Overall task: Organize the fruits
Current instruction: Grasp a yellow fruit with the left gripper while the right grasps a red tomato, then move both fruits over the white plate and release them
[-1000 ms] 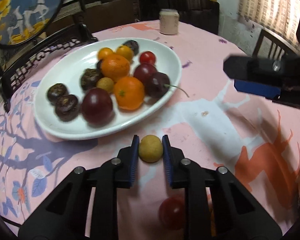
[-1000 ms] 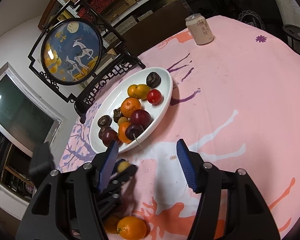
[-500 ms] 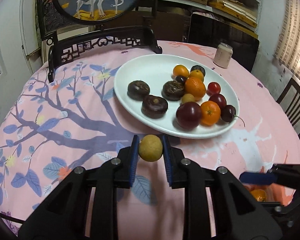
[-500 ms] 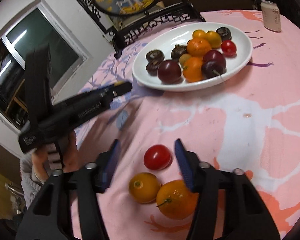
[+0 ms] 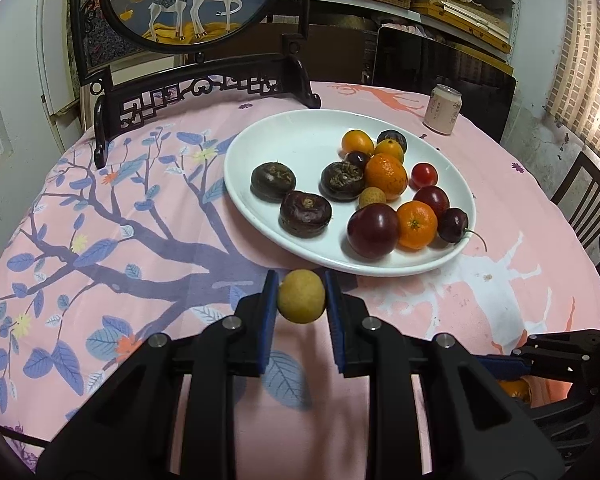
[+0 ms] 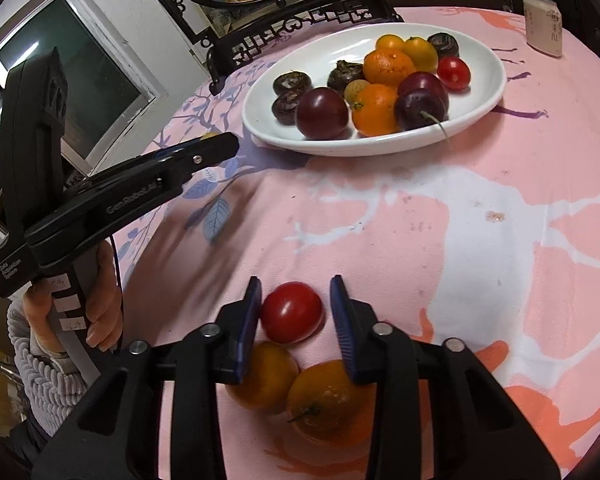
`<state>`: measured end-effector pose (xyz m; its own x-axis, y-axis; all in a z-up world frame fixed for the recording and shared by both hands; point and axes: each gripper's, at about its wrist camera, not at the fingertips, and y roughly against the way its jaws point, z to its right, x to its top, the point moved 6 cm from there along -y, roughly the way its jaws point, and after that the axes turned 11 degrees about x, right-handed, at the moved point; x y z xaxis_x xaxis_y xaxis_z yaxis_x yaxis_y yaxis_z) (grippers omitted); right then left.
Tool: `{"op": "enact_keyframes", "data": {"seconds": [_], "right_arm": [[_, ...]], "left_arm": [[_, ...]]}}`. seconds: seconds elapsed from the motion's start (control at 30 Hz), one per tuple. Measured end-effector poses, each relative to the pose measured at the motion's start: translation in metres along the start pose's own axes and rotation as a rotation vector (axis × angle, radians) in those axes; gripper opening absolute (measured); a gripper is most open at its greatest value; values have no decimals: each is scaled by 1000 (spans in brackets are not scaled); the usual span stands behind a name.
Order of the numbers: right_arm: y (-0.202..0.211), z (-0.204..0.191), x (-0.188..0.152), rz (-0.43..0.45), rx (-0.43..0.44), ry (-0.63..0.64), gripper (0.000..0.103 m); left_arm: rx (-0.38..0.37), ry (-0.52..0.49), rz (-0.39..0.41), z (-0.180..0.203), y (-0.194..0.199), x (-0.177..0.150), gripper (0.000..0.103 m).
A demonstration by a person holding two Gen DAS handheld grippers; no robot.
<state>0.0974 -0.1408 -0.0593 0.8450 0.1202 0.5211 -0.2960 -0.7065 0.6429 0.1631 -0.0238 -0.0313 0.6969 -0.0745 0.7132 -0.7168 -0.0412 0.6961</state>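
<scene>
Gripping the small round yellow fruit [image 5: 301, 296], the left gripper [image 5: 301, 298] has swung toward the white oval plate [image 5: 308, 128]. The right gripper [image 6: 294, 312], jaws apart, has dropped around the round red tomato [image 6: 291, 312]; both fruits look plate-bound.

— Where's the small yellow fruit [image 5: 301, 297]?
— Pinched between the blue pads of the left tongs [image 5: 301, 300], held clear of the surface, just short of the white plate's [image 5: 296, 136] near rim.
— And the plate?
— It holds two oranges [image 5: 386, 174], three dark plums [image 5: 373, 231], a red tomato [image 5: 424, 175], brown wrinkled fruits [image 5: 305, 213] and small yellow ones, clustered toward its right side.
— Anything loose?
— A red cherry tomato [image 6: 291, 312] lies on the pink cloth between the spread fingers of the right tongs [image 6: 294, 314], the left pad at its skin. Touching it behind, two orange citrus fruits [image 6: 324, 400] sit side by side.
</scene>
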Motion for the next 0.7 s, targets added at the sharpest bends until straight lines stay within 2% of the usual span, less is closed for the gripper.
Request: {"op": "enact_keyframes", "data": {"seconds": [0.27, 0.5, 0.7], "right_arm": [[5, 2, 1, 38, -11, 11, 31], [21, 6, 10, 110, -20, -12, 31], [53, 21, 60, 237, -26, -82, 31]], "left_arm": [[42, -24, 23, 1, 2, 0, 24], [31, -19, 36, 2, 4, 5, 24], [32, -21, 39, 7, -6, 38, 24]]}}
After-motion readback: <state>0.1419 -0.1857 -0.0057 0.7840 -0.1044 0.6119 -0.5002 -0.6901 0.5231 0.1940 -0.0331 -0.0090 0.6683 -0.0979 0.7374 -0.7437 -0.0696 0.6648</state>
